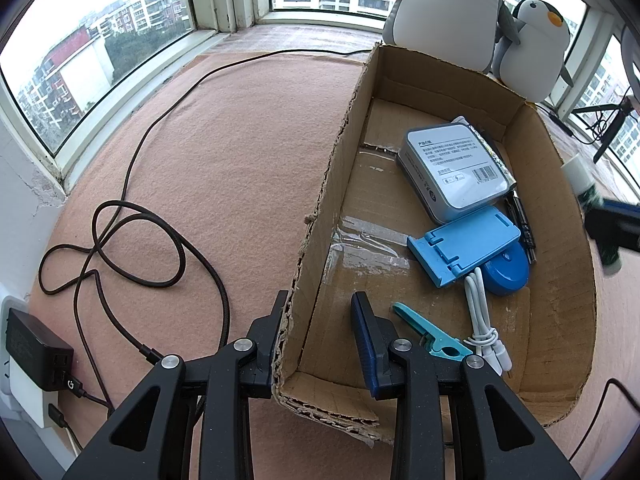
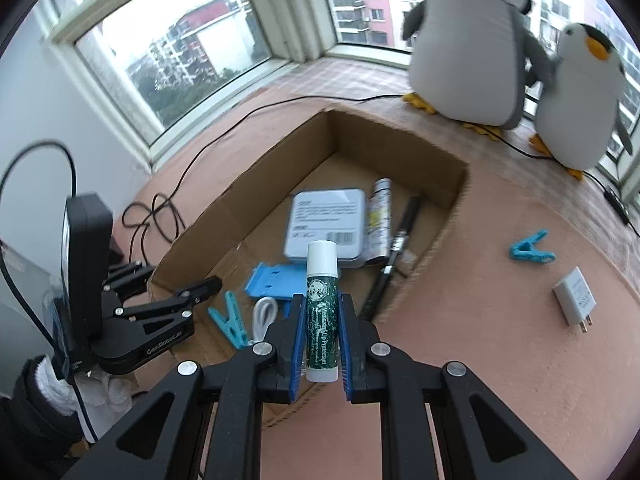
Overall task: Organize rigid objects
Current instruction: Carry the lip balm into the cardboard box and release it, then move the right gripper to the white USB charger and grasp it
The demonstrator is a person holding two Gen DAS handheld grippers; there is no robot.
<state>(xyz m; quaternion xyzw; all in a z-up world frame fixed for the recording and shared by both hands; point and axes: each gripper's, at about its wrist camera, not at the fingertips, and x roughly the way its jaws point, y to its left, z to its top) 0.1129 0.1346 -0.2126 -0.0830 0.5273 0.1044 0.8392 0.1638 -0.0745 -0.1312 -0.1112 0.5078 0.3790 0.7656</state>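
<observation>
cardboard box [image 1: 560,216]: raw brown corrugated card, matt, torn ragged rims, glossy clear tape on the floor
tin case [image 1: 452,172]: smooth grey metal with a matt paper label
phone stand [image 1: 464,244]: smooth blue plastic, slight sheen
clothespin [image 1: 432,336]: teal plastic, smooth
white cable [image 1: 480,312]: smooth rubbery plastic
lip balm tube [image 2: 321,312]: glossy plastic, white cap, printed green label
right gripper [image 2: 321,340]: matt black plastic, ribbed blue pads, shiny metal pivots
table cover [image 1: 224,168]: pink felt-like cloth, fuzzy and matt
penguin toys [image 2: 472,40]: soft plush fabric
charger [image 2: 574,300]: white plastic, smooth
</observation>
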